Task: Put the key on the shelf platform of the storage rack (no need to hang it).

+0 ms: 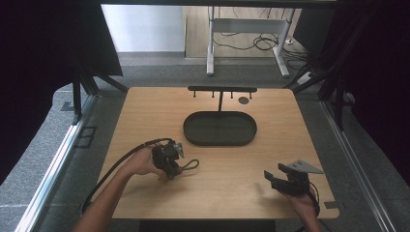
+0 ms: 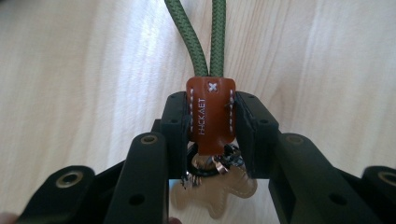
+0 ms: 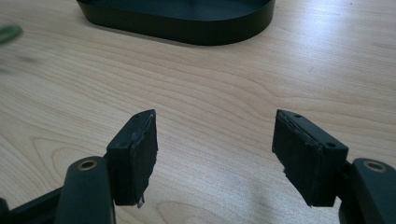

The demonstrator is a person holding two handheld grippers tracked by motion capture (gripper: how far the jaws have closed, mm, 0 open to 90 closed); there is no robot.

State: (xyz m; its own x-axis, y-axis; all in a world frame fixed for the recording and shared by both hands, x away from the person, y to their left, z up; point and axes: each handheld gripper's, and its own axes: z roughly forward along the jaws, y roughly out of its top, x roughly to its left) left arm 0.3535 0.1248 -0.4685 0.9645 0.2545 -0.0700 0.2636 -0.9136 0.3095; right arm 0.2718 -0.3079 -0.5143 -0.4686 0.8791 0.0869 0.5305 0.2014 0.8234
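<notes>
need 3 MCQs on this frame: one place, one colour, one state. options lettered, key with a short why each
1. Where does the black oval tray sit?
A. toward the table's far side, in front of the T-shaped stand
B. at the near right corner
C. on the floor

2. What colour is the cord loop on the keychain?
A. red
B. green
C. white

3. How do the two grippers stand?
A. both open
B. both shut on the keychain
C. left gripper shut on the keychain's brown leather tab, right gripper open

Key: A, the high view shows the tray just before the stand; B, the left gripper view shows a green braided cord rising from the tab; C, the left jaws press the tab's two sides, while the right jaws stand wide apart over bare wood.
</notes>
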